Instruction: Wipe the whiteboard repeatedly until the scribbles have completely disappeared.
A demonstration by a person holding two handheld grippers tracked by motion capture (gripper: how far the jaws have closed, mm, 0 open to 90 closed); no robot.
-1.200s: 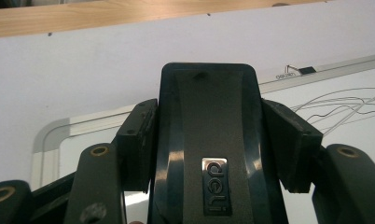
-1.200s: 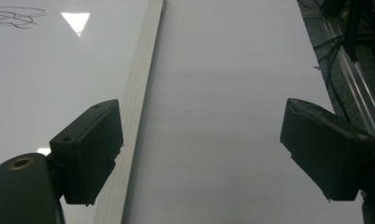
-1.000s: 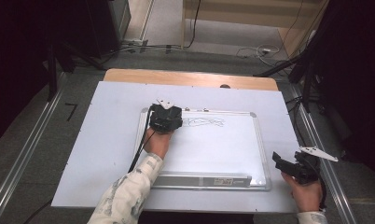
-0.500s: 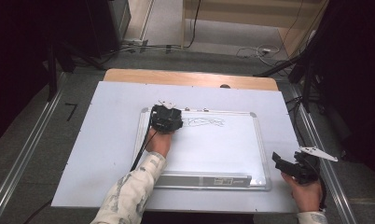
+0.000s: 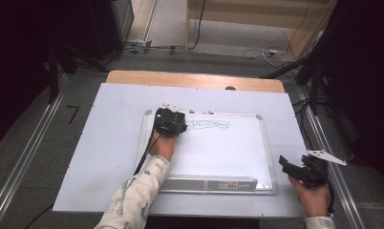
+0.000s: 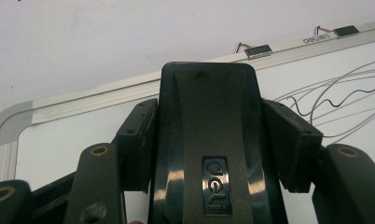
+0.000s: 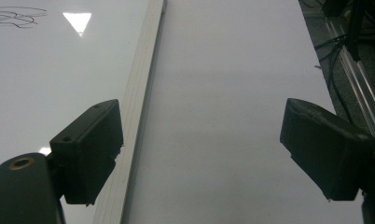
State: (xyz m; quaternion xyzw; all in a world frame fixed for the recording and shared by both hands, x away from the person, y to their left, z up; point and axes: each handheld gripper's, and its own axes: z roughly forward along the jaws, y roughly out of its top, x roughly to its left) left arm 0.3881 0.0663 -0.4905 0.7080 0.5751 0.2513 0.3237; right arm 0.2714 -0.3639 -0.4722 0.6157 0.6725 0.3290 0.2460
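A white-framed whiteboard (image 5: pixel 223 157) lies flat on the table, with thin black scribbles (image 5: pixel 209 125) near its far edge. My left gripper (image 5: pixel 170 121) is at the board's far left corner, shut on a black board eraser (image 6: pixel 209 140) marked "deli". Both pads (image 6: pixel 138 140) press its sides, and the scribbles (image 6: pixel 335 98) lie just to its right. My right gripper (image 5: pixel 288 167) hovers at the board's near right corner. Its jaws stand wide open with nothing between them. In the right gripper view, my right gripper (image 7: pixel 209 149) straddles the board's frame (image 7: pixel 139 93).
The board rests on a large white sheet (image 5: pixel 109 143) covering a wooden table (image 5: pixel 195 78). A pen tray (image 5: pixel 214 183) runs along the board's near edge. Metal rails (image 5: pixel 23 162) flank the table, and cables (image 5: pixel 147 47) lie on the floor beyond.
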